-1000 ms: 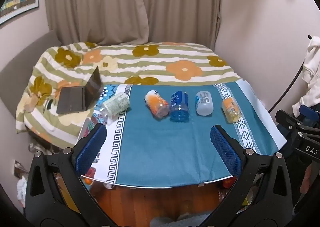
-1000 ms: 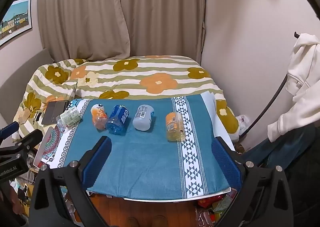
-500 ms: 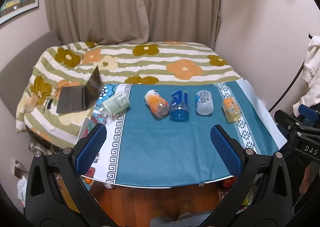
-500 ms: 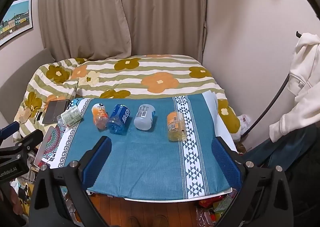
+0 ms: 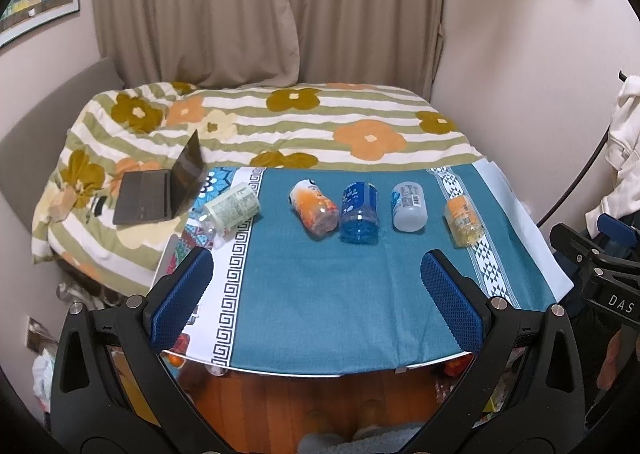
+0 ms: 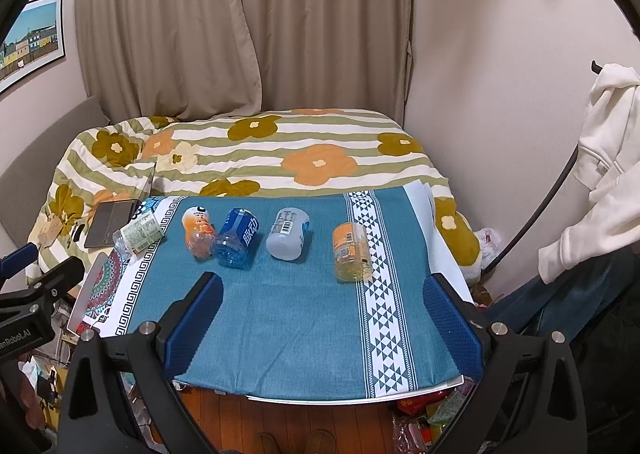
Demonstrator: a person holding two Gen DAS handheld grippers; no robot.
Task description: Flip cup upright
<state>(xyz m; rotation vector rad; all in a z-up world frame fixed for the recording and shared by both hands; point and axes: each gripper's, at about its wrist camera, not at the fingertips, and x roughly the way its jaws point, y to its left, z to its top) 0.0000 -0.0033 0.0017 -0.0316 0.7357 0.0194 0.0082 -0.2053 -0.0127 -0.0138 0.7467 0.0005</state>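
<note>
Several cut bottle cups lie on their sides in a row on the teal tablecloth (image 5: 320, 294): a green-labelled one (image 5: 232, 208) at the left, an orange one (image 5: 314, 210), a blue one (image 5: 359, 212), a white one (image 5: 409, 206) and a yellow one (image 5: 464, 220) at the right. In the right wrist view they show as green (image 6: 138, 232), orange (image 6: 198, 232), blue (image 6: 236, 238), white (image 6: 288, 234) and yellow (image 6: 350, 252). My left gripper (image 5: 316, 294) and right gripper (image 6: 324, 318) are both open and empty, held over the table's near edge.
A bed with a flowered quilt (image 5: 300, 126) stands behind the table. An open laptop (image 5: 164, 190) lies on it at the left. A white hoodie (image 6: 604, 158) hangs at the right. Clutter lies on the wooden floor (image 6: 300, 426) below the table.
Both grippers have shifted only slightly; the right wrist view has drifted a little. The cups have not moved.
</note>
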